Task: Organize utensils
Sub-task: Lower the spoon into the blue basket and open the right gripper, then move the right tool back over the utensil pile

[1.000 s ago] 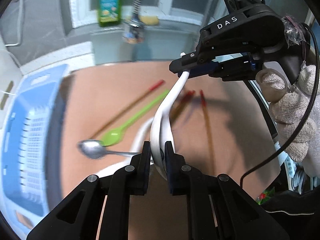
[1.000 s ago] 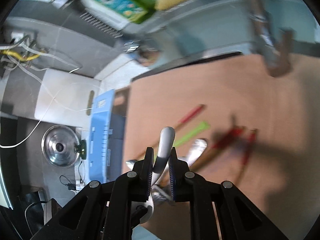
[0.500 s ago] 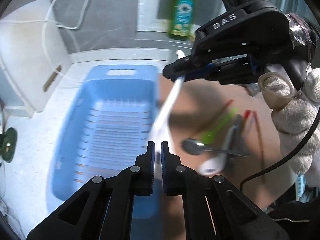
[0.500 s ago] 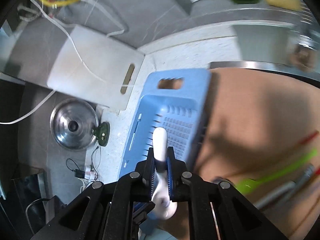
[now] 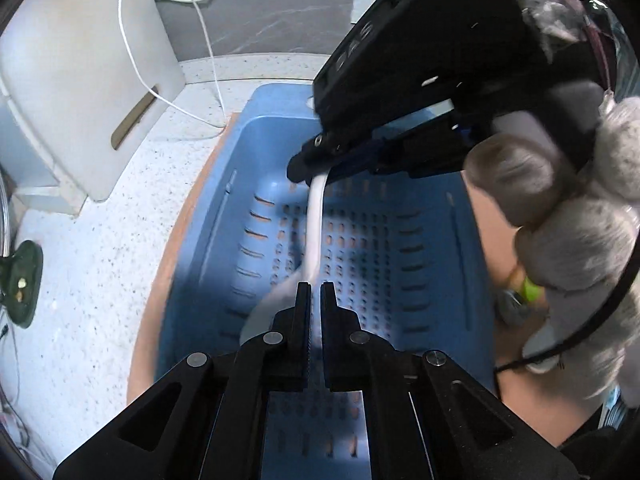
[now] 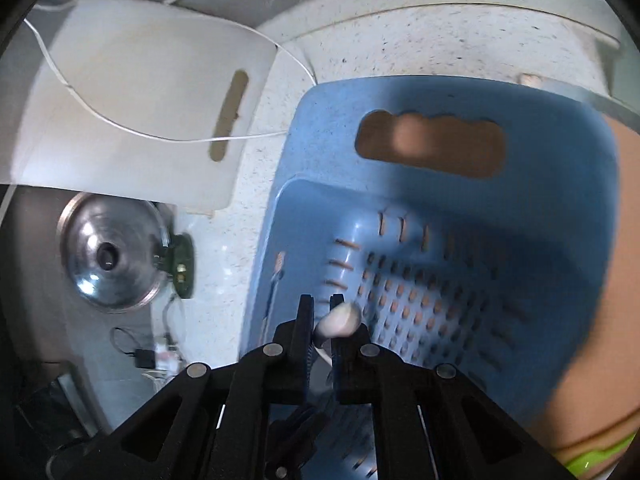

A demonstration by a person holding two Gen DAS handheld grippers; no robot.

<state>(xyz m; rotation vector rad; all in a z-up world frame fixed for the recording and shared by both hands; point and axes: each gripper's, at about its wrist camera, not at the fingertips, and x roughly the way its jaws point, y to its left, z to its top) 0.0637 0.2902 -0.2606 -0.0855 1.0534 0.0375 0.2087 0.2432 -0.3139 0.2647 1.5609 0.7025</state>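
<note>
Overhead, smooth white spoon (image 5: 314, 232), perforated blue basket (image 5: 400, 248)

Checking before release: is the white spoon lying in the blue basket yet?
Not yet. The white spoon hangs above the blue basket, gripped at both ends by the left gripper and right gripper.

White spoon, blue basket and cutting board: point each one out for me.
White spoon (image 5: 314, 224), left wrist view, middle of its handle.
Blue basket (image 6: 320, 128), right wrist view, rim beside the handle hole.
Cutting board (image 6: 152, 80), right wrist view, flat face.
</note>
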